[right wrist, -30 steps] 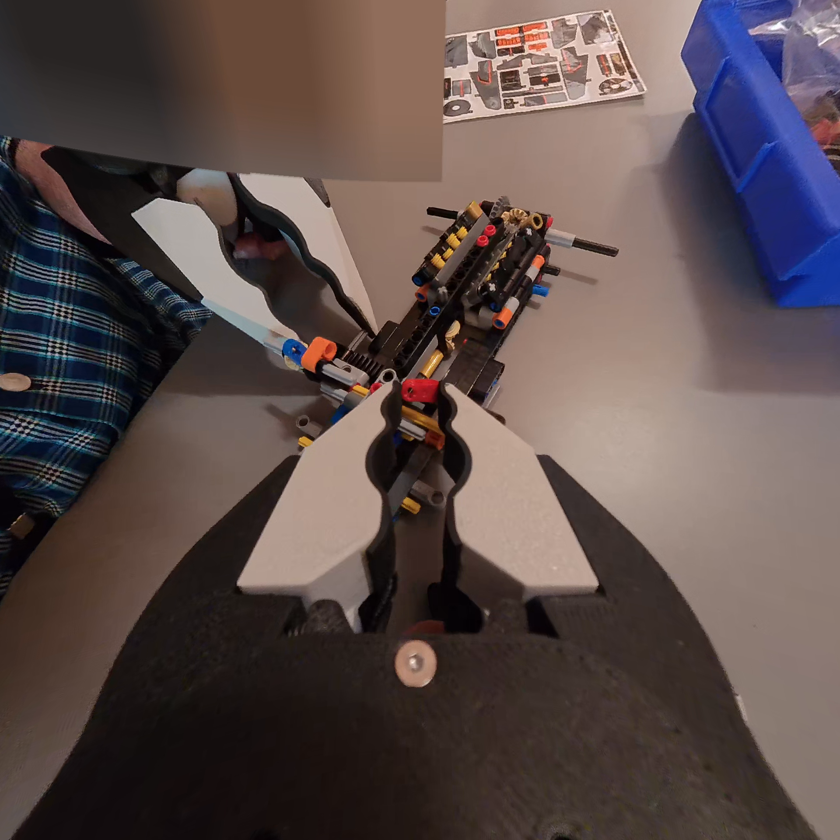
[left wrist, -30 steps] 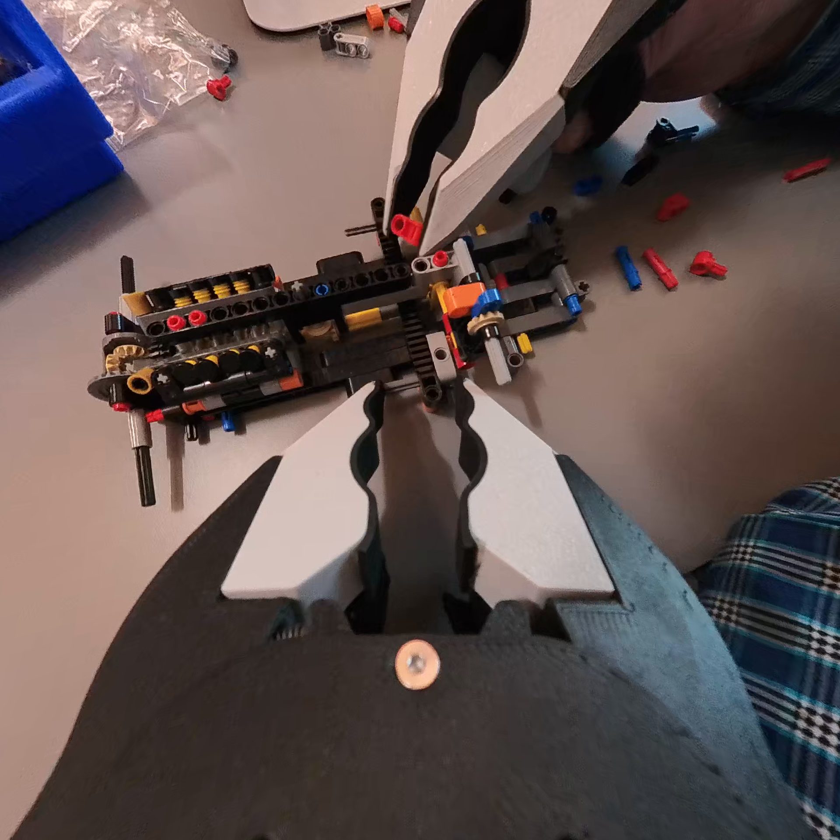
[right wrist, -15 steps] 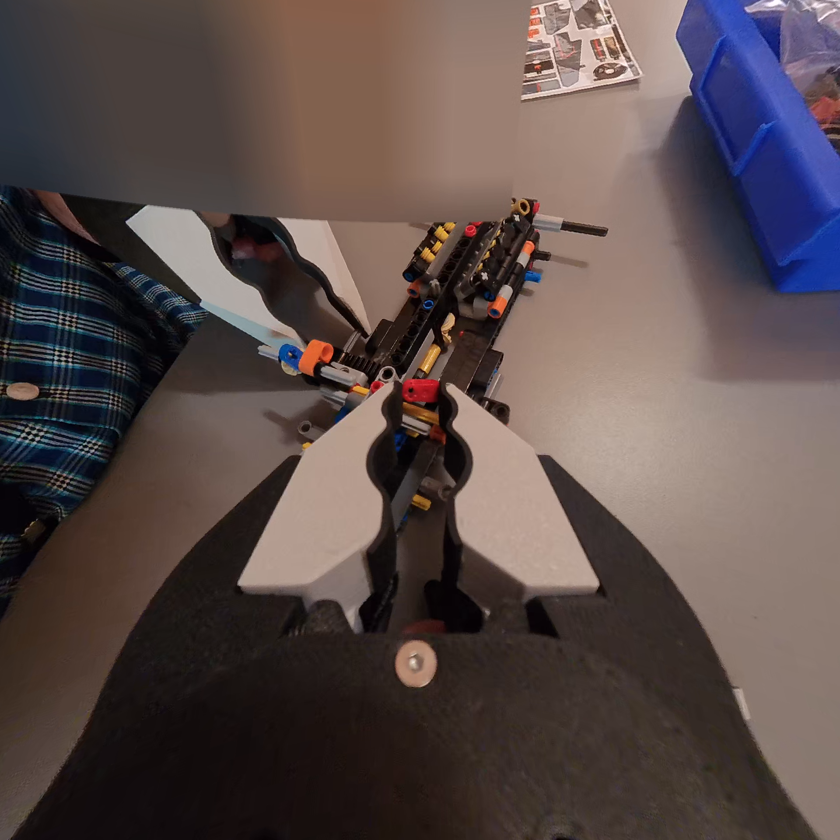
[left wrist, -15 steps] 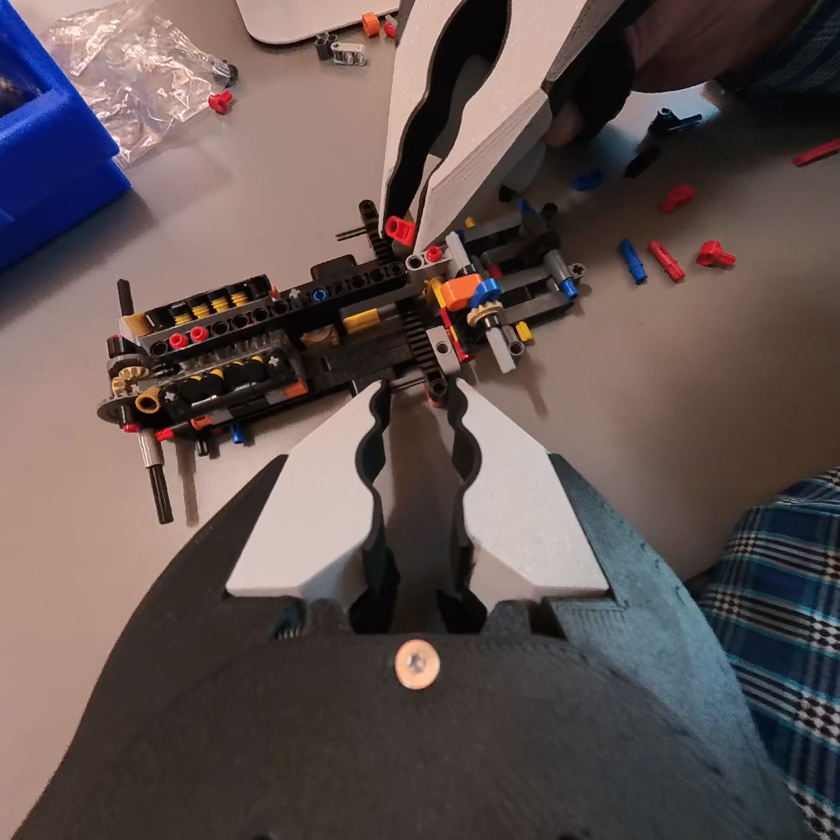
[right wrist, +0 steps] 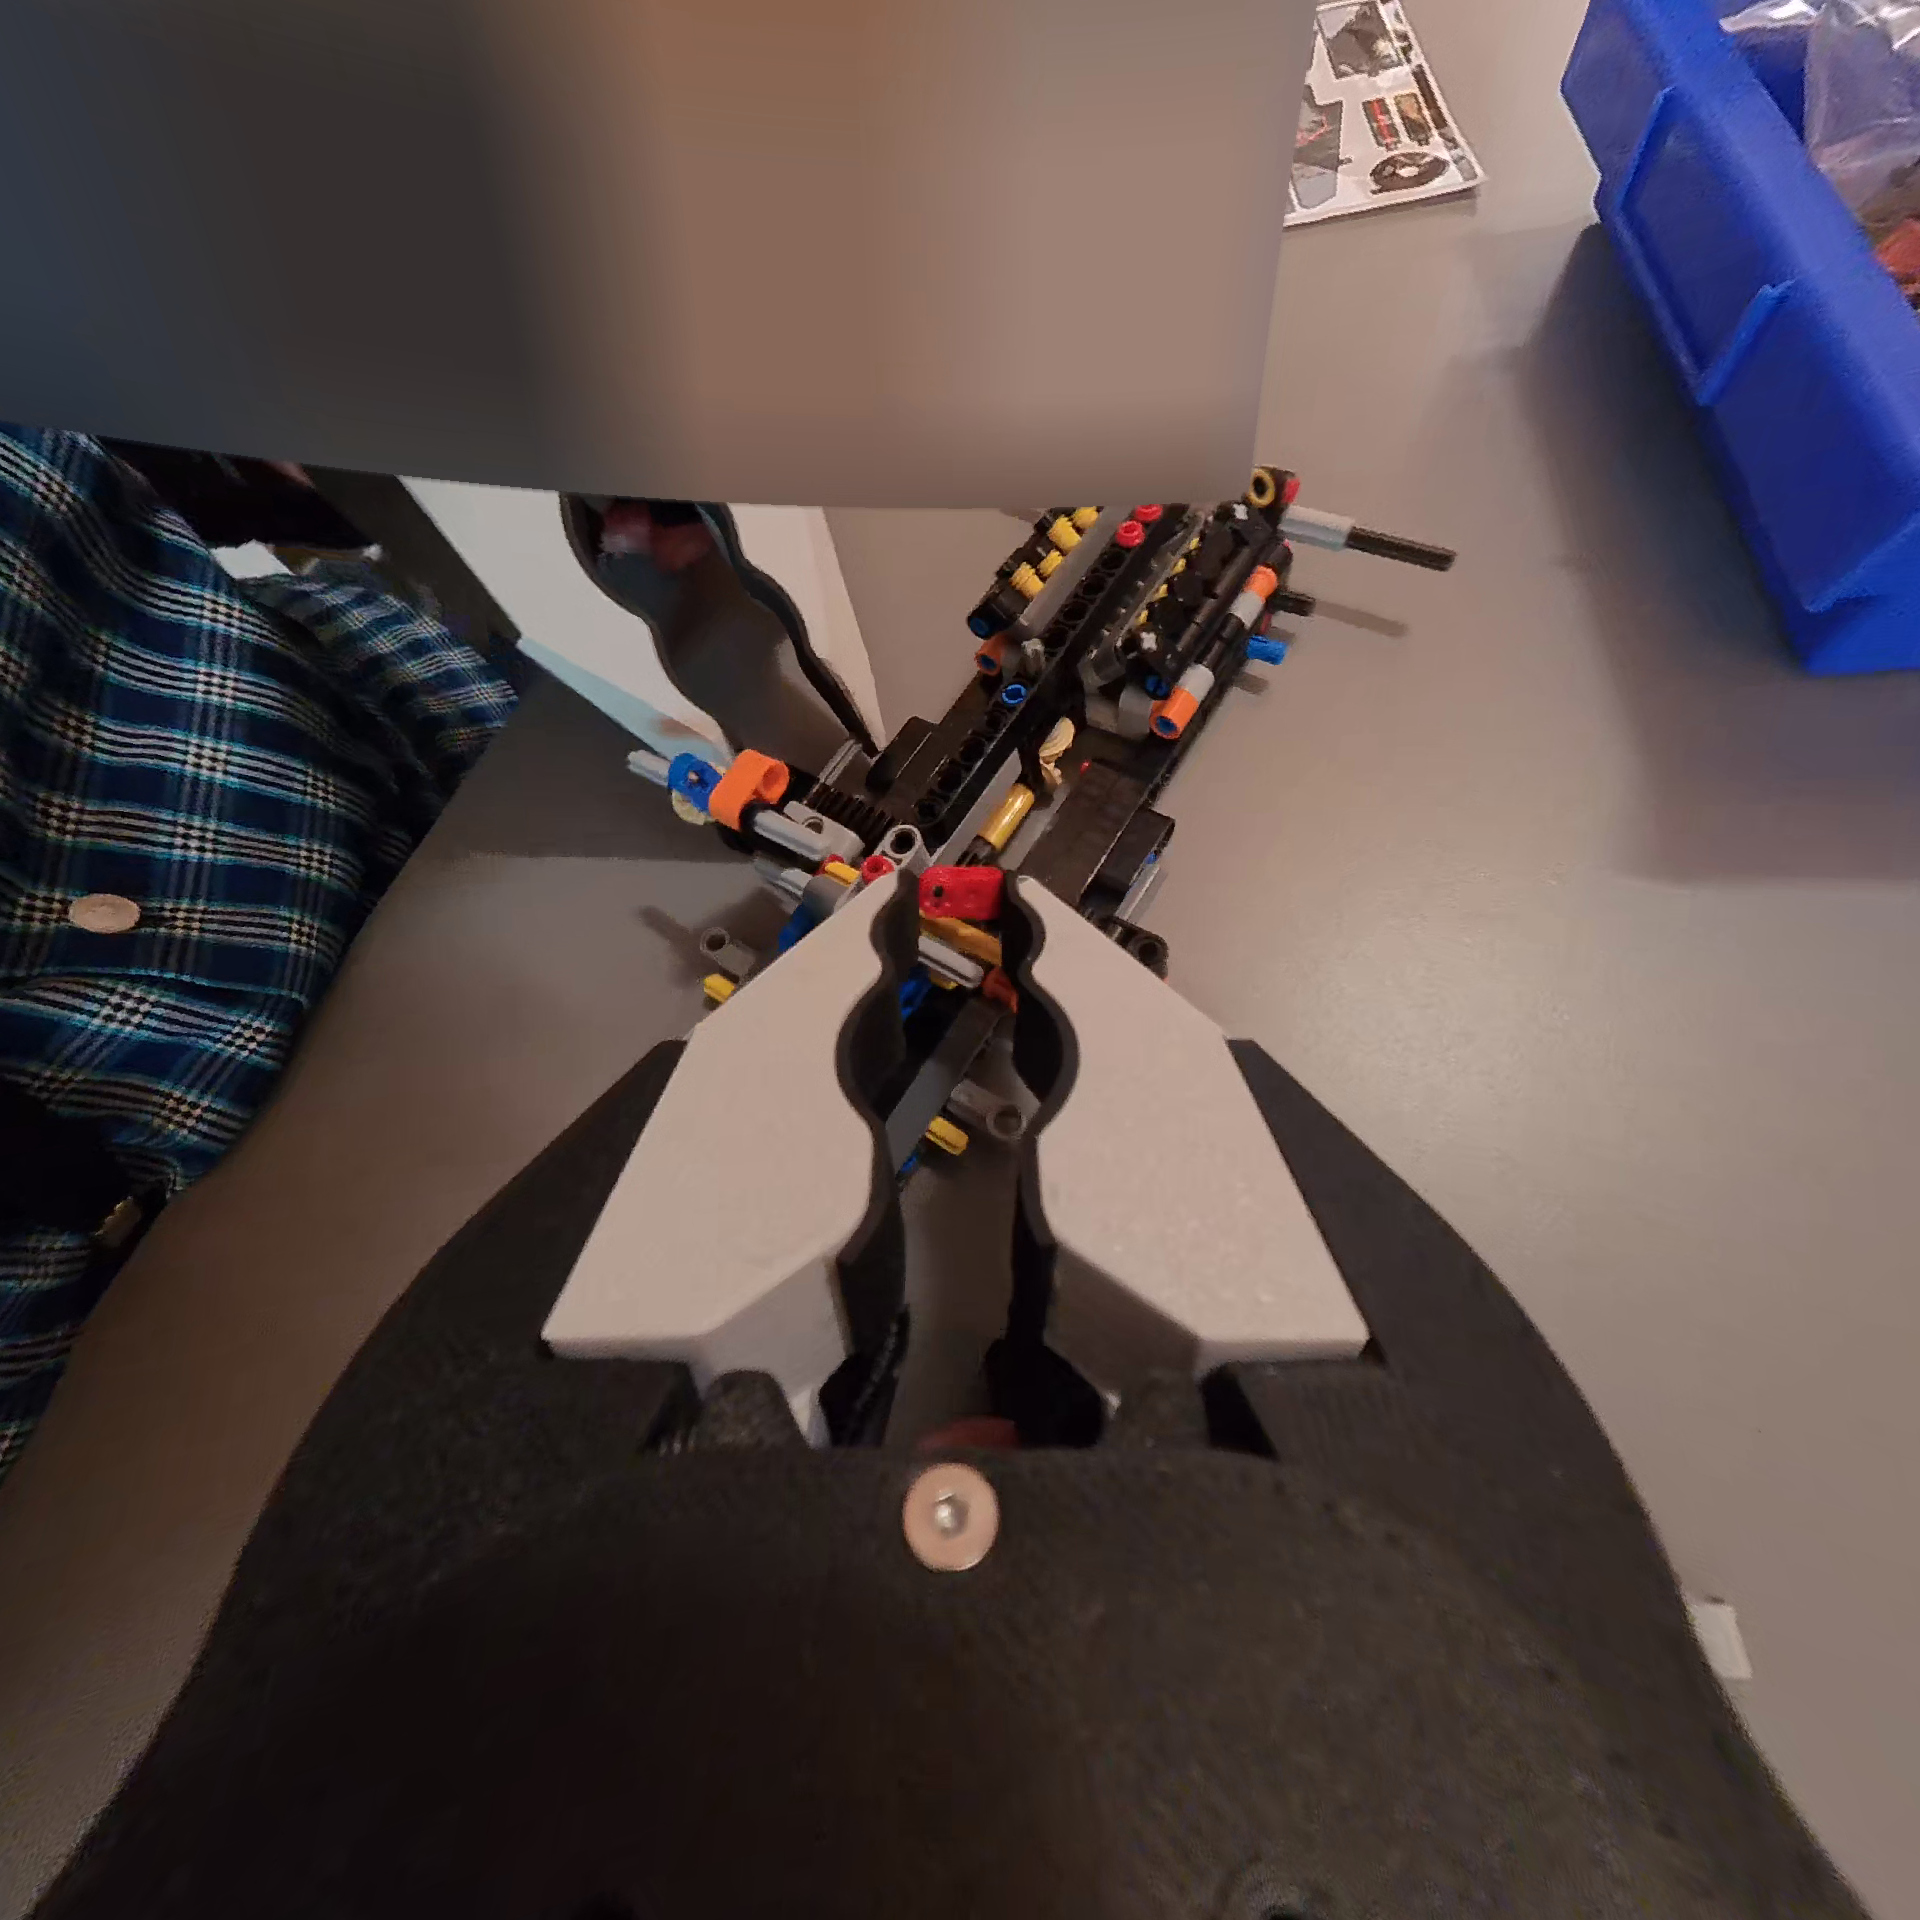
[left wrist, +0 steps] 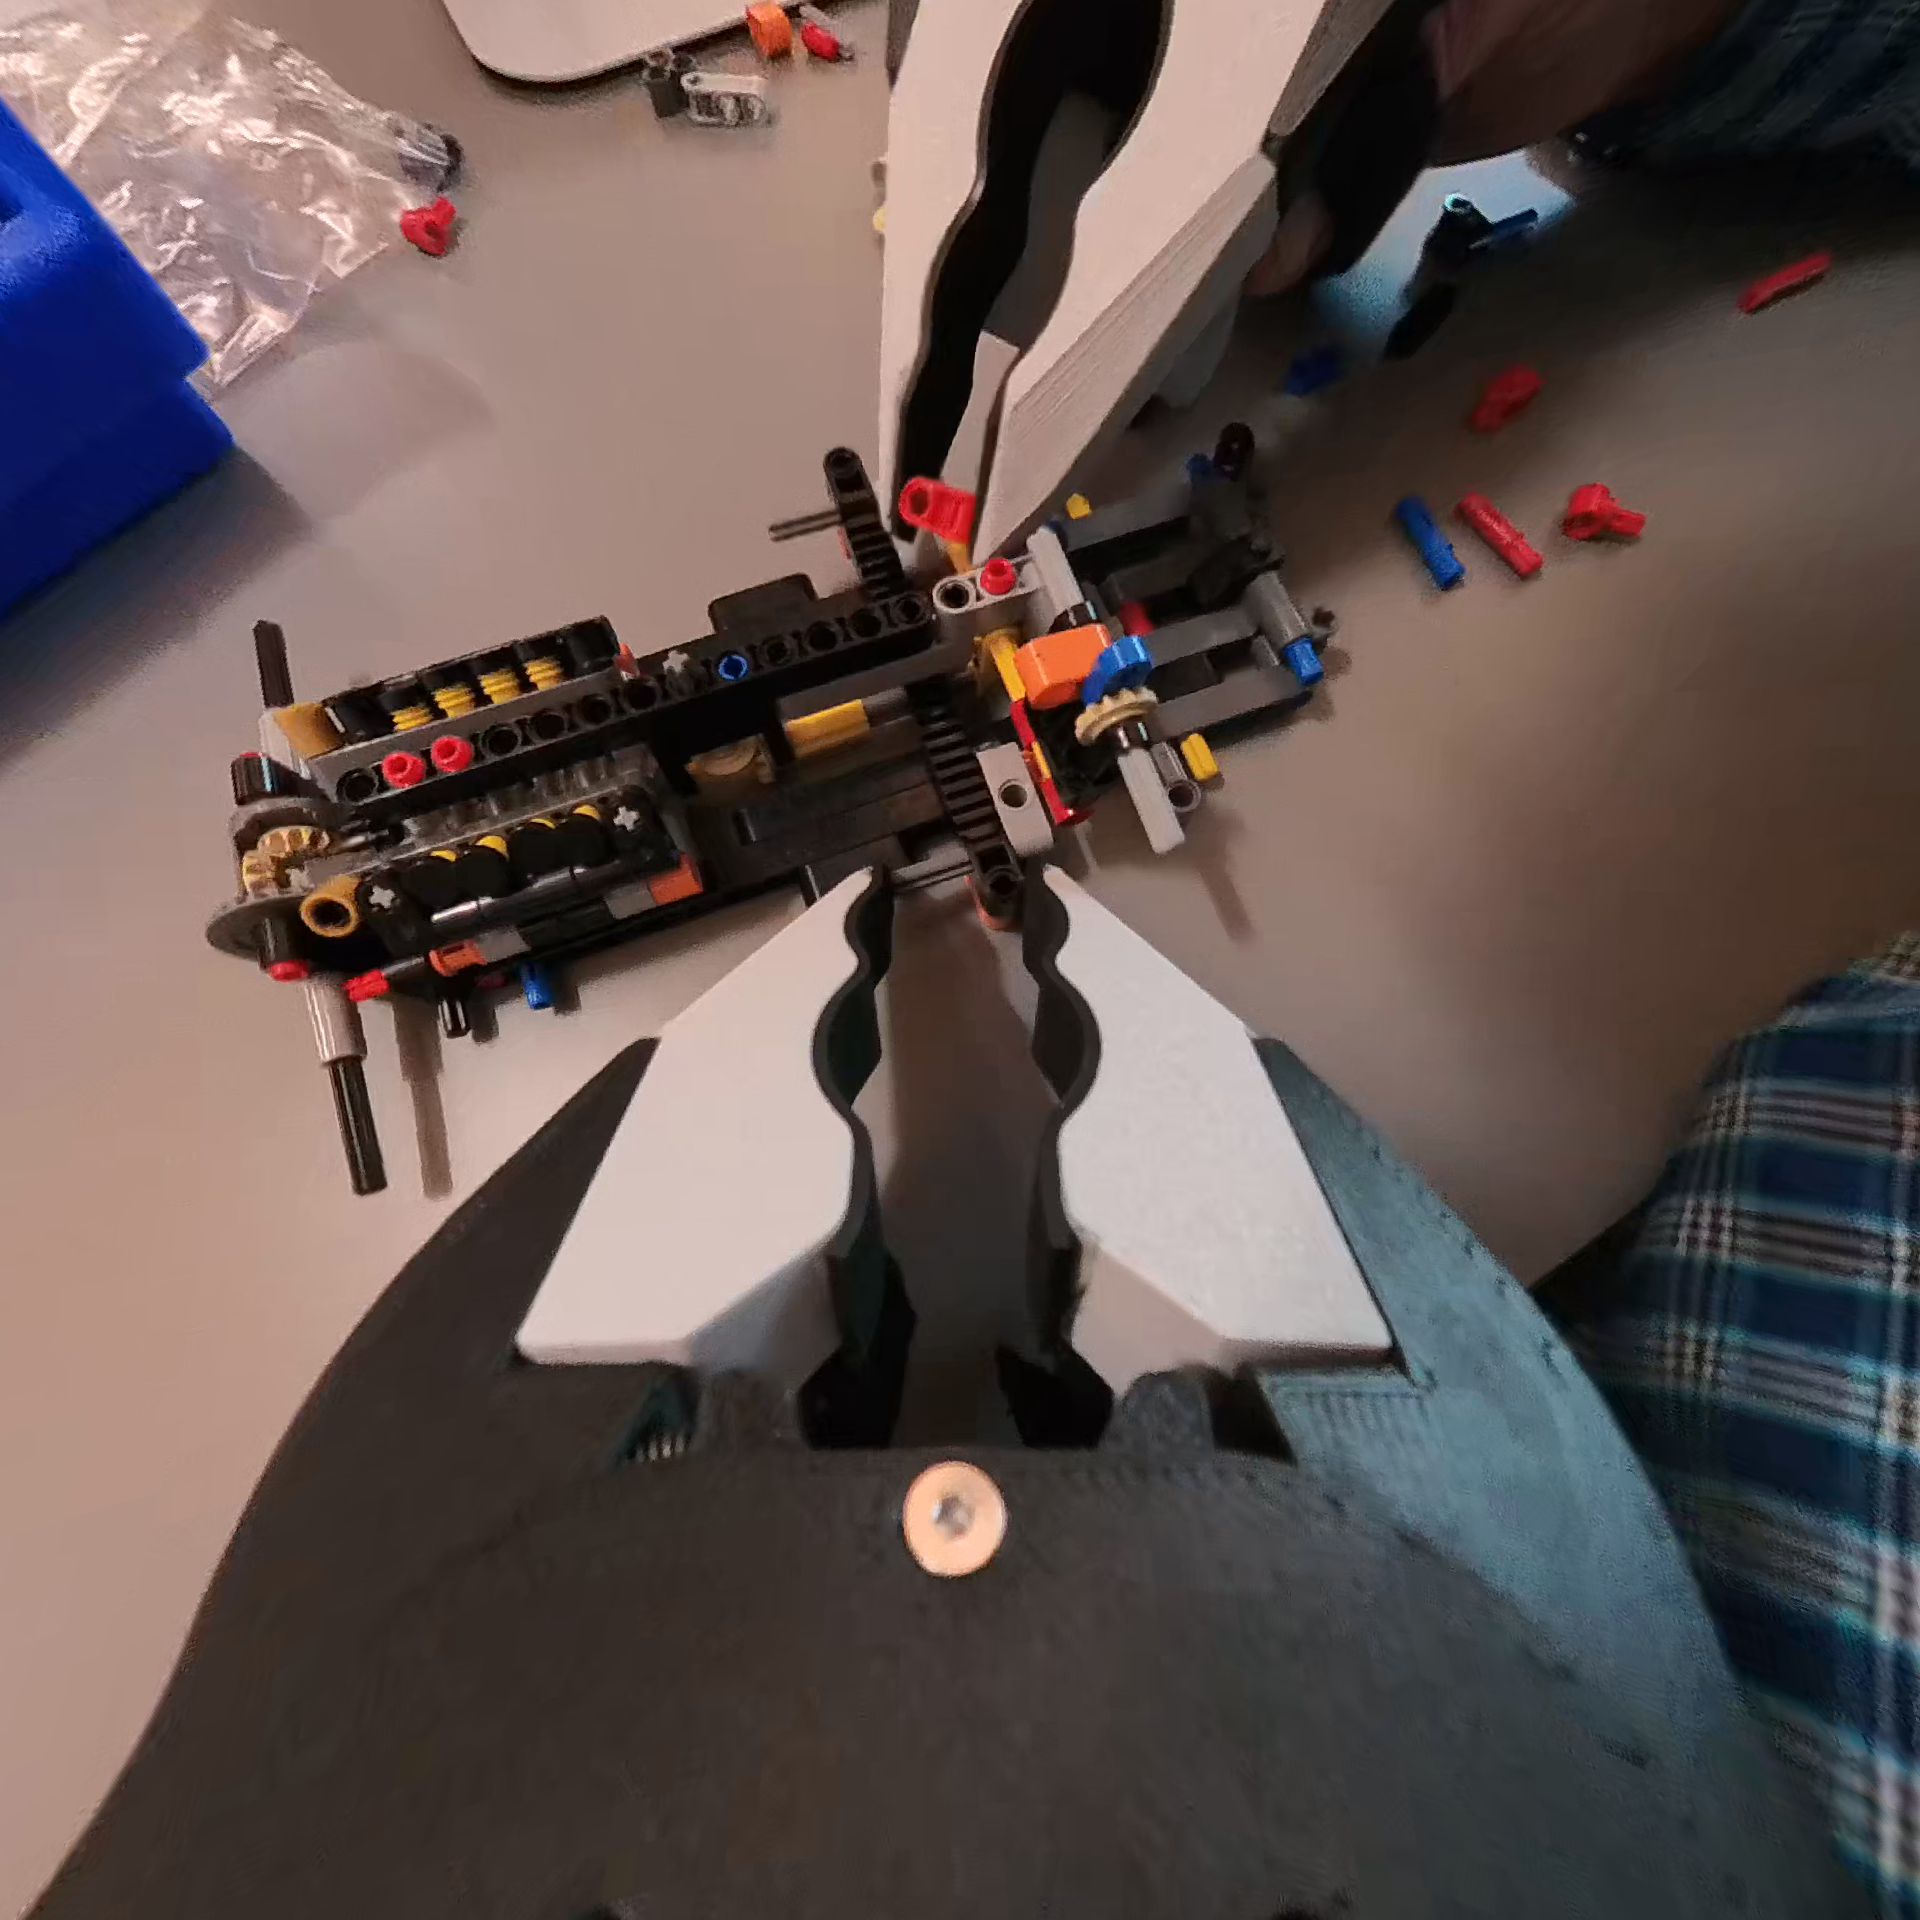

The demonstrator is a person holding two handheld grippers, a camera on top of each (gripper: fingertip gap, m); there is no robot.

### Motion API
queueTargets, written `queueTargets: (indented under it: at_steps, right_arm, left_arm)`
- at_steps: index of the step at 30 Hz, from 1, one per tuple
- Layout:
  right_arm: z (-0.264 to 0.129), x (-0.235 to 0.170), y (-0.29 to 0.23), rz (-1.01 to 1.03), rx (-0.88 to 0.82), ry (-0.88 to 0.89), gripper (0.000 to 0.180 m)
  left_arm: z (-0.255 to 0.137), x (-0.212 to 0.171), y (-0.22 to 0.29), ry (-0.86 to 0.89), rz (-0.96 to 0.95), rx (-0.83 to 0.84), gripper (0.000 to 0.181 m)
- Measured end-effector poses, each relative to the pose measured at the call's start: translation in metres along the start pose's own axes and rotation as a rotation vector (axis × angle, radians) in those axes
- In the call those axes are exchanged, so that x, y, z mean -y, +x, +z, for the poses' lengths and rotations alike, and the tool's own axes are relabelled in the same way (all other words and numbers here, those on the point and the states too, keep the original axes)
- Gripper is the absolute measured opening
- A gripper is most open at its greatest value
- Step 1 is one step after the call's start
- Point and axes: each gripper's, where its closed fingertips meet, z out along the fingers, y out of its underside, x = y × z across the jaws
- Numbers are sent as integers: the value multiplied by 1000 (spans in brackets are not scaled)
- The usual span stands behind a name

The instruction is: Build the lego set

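A long black and grey lego model [left wrist: 727, 769] lies flat on the grey table, and it also shows in the right wrist view [right wrist: 1081, 707]. My left gripper [left wrist: 956, 883] is at the model's near side, with its jaws narrowed around the end of the black toothed rack [left wrist: 961, 769]. My right gripper [right wrist: 961, 899] is shut on a small red connector [right wrist: 961, 891]. It holds the connector against the model's far side, beside the rack's other end. The connector also shows in the left wrist view [left wrist: 935, 506].
A blue bin [left wrist: 73, 416] and a clear plastic bag [left wrist: 208, 177] lie at the far left. Loose red and blue pins [left wrist: 1496, 535] lie to the right of the model. A sticker sheet [right wrist: 1371, 125] lies beyond the model. A person's plaid sleeve [left wrist: 1766, 1351] is close at the right. Across from one pair of fingers to the other is roughly 6 centimeters.
My right gripper has tilted and moved in a little with the red connector still at the model. My left gripper's jaws have narrowed slightly on the rack end. The model has barely shifted.
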Motion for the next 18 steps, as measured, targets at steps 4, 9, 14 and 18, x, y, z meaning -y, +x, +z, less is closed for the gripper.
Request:
queueTargets:
  at_steps: [4, 9, 14, 18]
  right_arm:
    - [4, 3, -8, 6, 31, 6, 12]
    - [10, 8, -11, 6, 28, 17, 12]
    - [10, 8, -11, 10, 33, 14, 12]
    - [11, 7, -12, 8, 32, 11, 12]
  left_arm:
    - [-9, -6, -5, -20, 110, -96, 24]
    - [-16, -3, -13, 11, 47, -108, 30]
    - [-10, -8, -7, 2, 6, -53, 37]
    - [-7, -7, -11, 5, 1, -3, 30]
